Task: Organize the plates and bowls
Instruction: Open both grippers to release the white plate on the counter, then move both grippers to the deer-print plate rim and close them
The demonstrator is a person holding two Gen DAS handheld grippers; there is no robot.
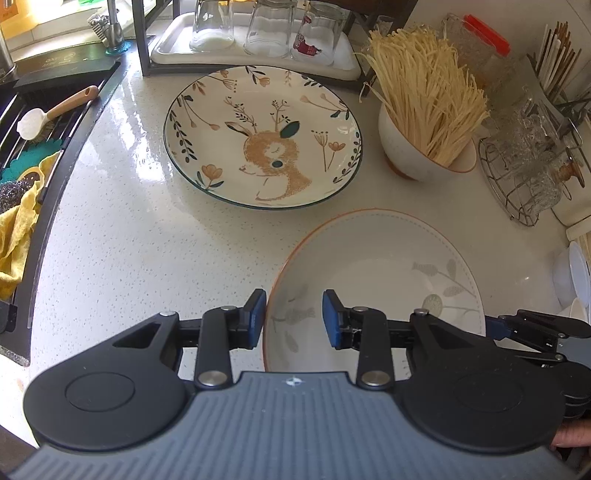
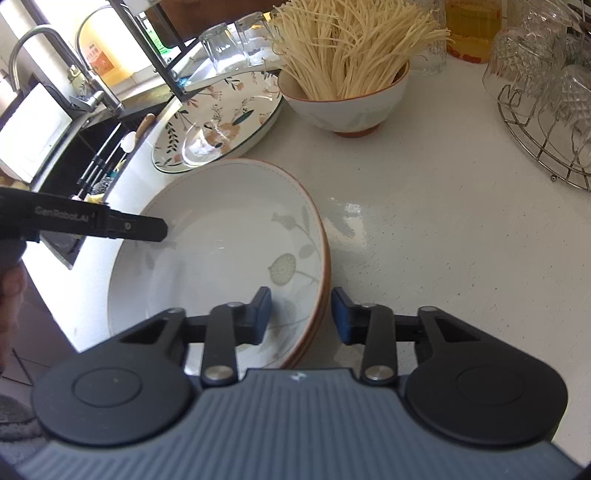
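Left gripper (image 1: 293,319) open, straddling glossy round leaf-print plate (image 1: 376,266) rim, lower centre. Right gripper (image 2: 301,315) open astride its opposite orange-edged rim, apparently stacked.

A white speckled counter (image 1: 122,236) is seen, glossy under bright daylight. To its left a dark sink (image 1: 22,147) is set in, with a chrome faucet (image 1: 112,26) behind it and a yellow cloth (image 1: 18,236) draped at its edge. At the back a dark metal rack (image 1: 147,48) is placed over a white tray (image 1: 170,48). At the right a wire basket (image 1: 517,192) of glassware is kept.
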